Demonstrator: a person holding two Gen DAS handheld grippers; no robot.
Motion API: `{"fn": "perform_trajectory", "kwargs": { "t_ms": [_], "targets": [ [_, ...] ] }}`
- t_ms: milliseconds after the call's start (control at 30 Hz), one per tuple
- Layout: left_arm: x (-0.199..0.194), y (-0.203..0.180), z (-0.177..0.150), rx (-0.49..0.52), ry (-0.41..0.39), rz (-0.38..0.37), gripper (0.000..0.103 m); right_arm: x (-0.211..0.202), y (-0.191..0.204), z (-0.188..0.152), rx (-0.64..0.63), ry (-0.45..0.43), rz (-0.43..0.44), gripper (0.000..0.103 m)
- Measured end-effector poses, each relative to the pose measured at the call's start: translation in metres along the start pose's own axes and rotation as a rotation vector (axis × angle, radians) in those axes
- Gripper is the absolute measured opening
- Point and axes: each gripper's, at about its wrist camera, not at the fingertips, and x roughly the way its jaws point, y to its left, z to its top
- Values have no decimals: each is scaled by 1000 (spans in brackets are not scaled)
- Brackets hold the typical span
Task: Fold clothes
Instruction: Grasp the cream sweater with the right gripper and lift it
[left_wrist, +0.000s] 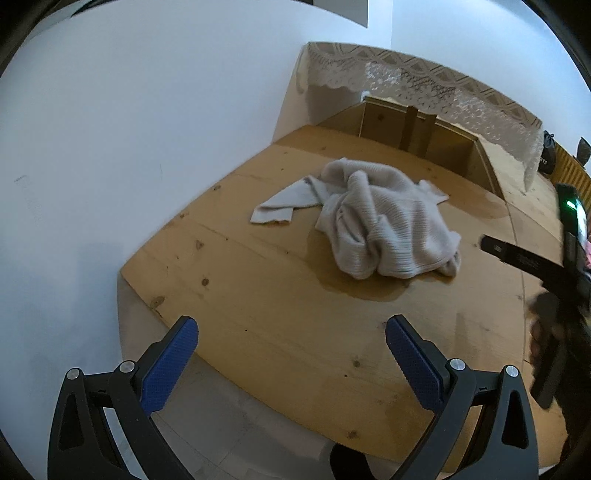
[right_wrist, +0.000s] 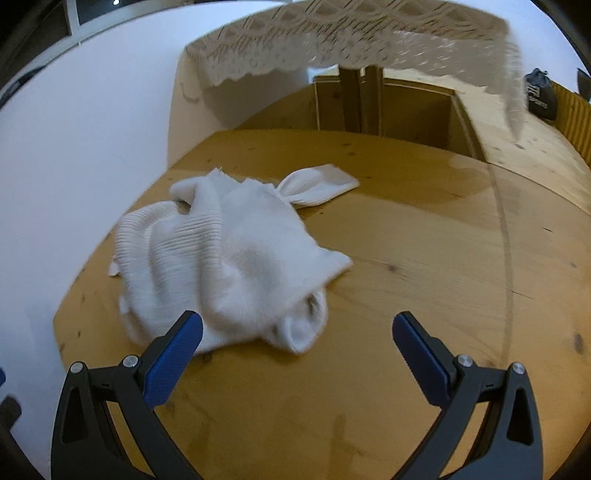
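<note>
Now both tongs, left (left_wrist: 291, 332) and right (right_wrist: 297, 328), gape empty near the crumpled sweater (left_wrist: 373, 225).

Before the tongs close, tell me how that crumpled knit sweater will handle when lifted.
The sweater lies in soft bunched folds, so it will likely drape limply from one pinch. Its ribbed knit looks grippy, not slippery. A sleeve trails loose and will probably dangle.

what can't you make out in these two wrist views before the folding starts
- Crumpled cream ribbed knit garment: its type and its underside are hidden by its own folds in both views.
- Dark bag with white lettering: too small and blurred in the right wrist view to read.
- Right gripper: in the left wrist view, cut off by the right edge.
</note>
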Motion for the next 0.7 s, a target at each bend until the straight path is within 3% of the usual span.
{"fn": "perform_trajectory", "kwargs": {
  "t_ms": [333,400,433,467,533,700],
  "targets": [
    [34,10,3,-20,38,-32,102,85,32,12,-83,119,-46,103],
    [36,12,3,-21,43,-37,102,85,35,13,-103,96,-33,84],
    [35,12,3,-20,44,-37,102,83,38,14,-128,89,-10,55],
    [35,13,2,-19,45,-37,102,80,40,16,-148,94,-1,36],
    [33,14,2,-18,46,-37,102,73,40,23,-159,113,18,24],
    [19,22,0,-34,35,-23,102,25,32,43,-140,75,84,17]
  ]
}}
